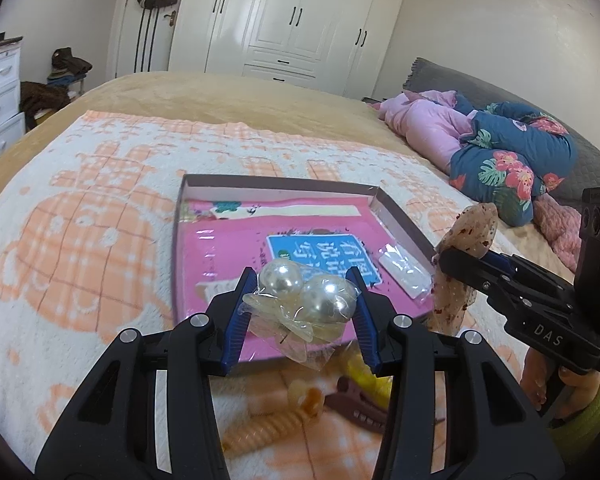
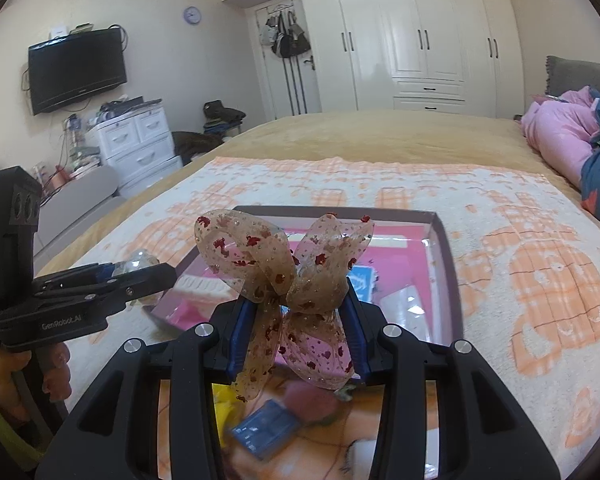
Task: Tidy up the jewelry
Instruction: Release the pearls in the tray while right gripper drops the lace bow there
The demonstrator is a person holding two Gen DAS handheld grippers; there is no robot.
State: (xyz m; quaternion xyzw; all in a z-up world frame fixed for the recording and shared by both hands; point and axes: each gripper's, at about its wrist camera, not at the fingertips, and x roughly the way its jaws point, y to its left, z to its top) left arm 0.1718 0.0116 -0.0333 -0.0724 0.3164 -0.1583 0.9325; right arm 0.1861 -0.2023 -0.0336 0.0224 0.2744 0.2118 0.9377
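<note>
Both grippers: left gripper (image 1: pixel 300 296) and right gripper (image 2: pixel 296 316) matte black, blue ribbed pads, silver screws; "DAS", "GenRobot.AI" side lettering.

Soft, even daylight fills both views. The glossy white wardrobe doors (image 2: pixel 400 32) shine at 12 o'clock. Edges bend and darken; things at 6 o'clock look blurry.
</note>
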